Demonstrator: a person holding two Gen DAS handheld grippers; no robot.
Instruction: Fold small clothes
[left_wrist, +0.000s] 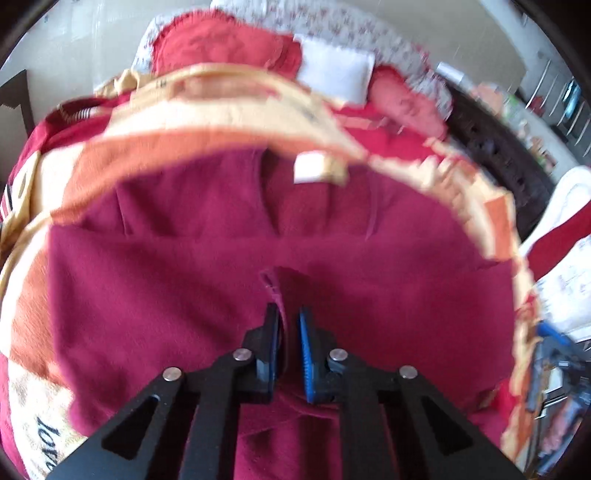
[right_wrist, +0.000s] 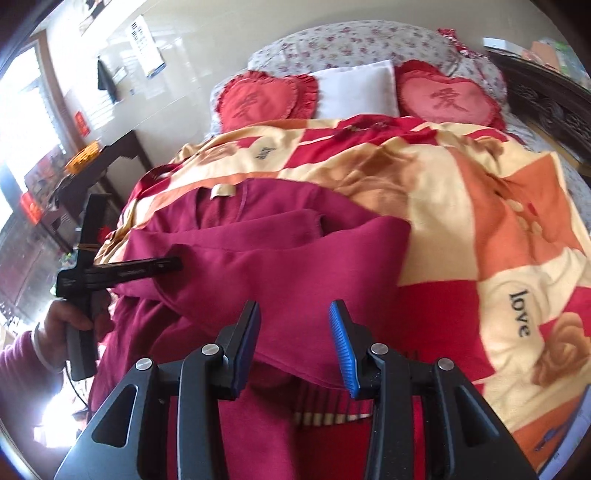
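Dark red top (right_wrist: 280, 258) spread on the blanket (right_wrist: 461, 206), half folded. Left tongs (left_wrist: 289, 321) pinched almost shut on a fold of cloth, likely to lift it over. Right tongs (right_wrist: 295, 325) wide open, holding nothing, just above the near edge. Pillows (right_wrist: 354, 88) farther back.

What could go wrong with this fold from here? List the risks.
1. The left gripper pinches only a thin edge of the maroon garment; it may slip out mid-fold.
2. The right gripper is open and holds nothing, so the near side could sag or bunch.
3. The soft blanket underneath might drag along and crease the fold.
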